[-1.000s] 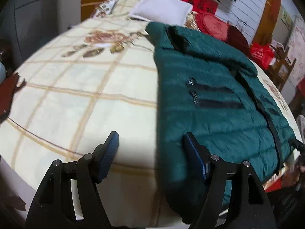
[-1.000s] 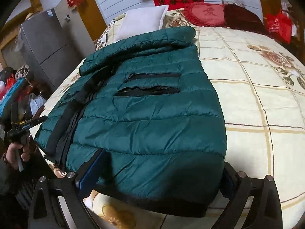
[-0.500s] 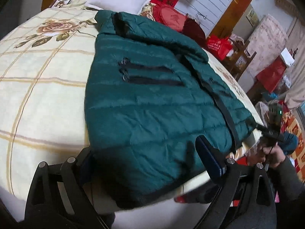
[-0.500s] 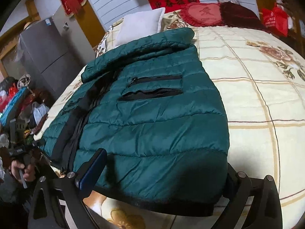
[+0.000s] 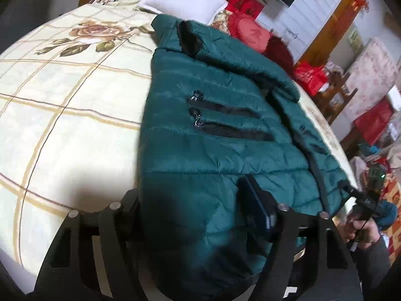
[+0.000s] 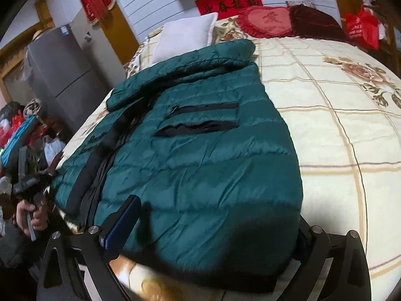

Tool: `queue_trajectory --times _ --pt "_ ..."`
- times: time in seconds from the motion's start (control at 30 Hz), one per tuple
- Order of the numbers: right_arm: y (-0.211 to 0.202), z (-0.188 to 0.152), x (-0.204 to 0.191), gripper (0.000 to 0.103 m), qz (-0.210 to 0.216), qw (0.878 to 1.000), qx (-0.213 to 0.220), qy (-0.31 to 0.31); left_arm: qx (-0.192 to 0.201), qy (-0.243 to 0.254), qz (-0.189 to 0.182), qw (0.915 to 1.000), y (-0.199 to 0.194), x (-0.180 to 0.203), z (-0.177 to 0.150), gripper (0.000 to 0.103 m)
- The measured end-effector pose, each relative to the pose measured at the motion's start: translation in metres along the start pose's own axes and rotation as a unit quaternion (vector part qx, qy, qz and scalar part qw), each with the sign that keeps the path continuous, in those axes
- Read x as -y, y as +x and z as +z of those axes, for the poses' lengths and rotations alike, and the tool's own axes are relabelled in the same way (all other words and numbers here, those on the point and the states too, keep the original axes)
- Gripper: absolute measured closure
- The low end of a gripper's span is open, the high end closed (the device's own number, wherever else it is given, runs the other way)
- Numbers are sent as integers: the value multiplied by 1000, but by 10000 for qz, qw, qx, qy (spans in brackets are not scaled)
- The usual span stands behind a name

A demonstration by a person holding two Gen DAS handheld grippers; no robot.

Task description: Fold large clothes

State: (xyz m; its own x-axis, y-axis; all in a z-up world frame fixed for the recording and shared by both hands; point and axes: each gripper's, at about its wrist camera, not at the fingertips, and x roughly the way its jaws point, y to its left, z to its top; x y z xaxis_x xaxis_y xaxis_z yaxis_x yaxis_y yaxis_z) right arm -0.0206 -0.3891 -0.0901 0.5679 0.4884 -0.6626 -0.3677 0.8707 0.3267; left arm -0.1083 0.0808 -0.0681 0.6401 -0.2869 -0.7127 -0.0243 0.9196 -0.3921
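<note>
One jacket [image 5: 213, 150], three pillows [image 6: 185, 35].

left gripper [image 5: 198, 208]: black frame, blue pads, silver screws | right gripper [image 6: 213, 223]: same

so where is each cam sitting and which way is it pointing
Left wrist: sits on the left gripper at the foot of the bed, looks along the green jacket toward the white pillow; its jaws straddle the hem, and the right hand shows.
Right wrist: on the right gripper, same direction; jaws straddle the hem, left hand shows.
Shared: jacket, pillow, bedspread.
</note>
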Motion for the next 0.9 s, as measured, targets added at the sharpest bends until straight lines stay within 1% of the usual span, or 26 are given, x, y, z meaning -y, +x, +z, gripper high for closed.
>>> queue_trajectory --times 0.03,0.07,0.1,0.2,0.27,0.37,0.5,0.57,0.63,0.67,0.7,0.73,0.77,0.83,0.9 --pt "1 2 0 5 -36 10000 -10 19 -13 73 65 10000 1 3 -2 41" --pt "2 3 -2 14 -87 10000 -40 13 -19 153 125 9998 1 7 -4 41" --pt "3 3 -5 28 -67 9999 -81 -20 -27 188 135 9997 1 8 -5 41" --pt "0 2 -4 48 49 9999 -107 36 3 186 81 9998 -1 8 -8 41" --pt "-5 1 1 52 169 9998 -53 114 31 127 49 9999 0 5 -10 41" --pt "-3 -3 7 52 311 9991 -83 276 152 -13 62 9999 1 4 -10 41" --pt "-3 -4 4 52 206 9996 37 198 202 -67 93 9997 1 5 -10 41" --pt "-3 -3 4 52 210 9996 -3 203 174 -118 56 9998 0 3 -10 41" --pt "-3 -1 7 59 367 9987 -87 356 67 -83 45 9999 0 3 -8 41" --pt "-4 -1 8 67 524 9977 -109 418 54 -66 99 9999 -1 3 -8 47" --pt "-6 -1 7 70 605 9973 -111 401 55 -47 190 9998 -1 3 -8 53" --pt "-9 -2 4 71 552 9979 -88 319 59 -39 300 9995 -2 1 -9 63" --pt "-11 -3 1 75 484 9985 -76 246 44 -82 291 9995 -2 0 -9 73" --pt "-19 -5 -6 77 330 9994 -23 133 25 -174 280 9995 -7 -5 -8 77" --pt "-29 -12 -8 79 205 9995 86 208 -19 -121 328 9994 -11 -6 -9 77"
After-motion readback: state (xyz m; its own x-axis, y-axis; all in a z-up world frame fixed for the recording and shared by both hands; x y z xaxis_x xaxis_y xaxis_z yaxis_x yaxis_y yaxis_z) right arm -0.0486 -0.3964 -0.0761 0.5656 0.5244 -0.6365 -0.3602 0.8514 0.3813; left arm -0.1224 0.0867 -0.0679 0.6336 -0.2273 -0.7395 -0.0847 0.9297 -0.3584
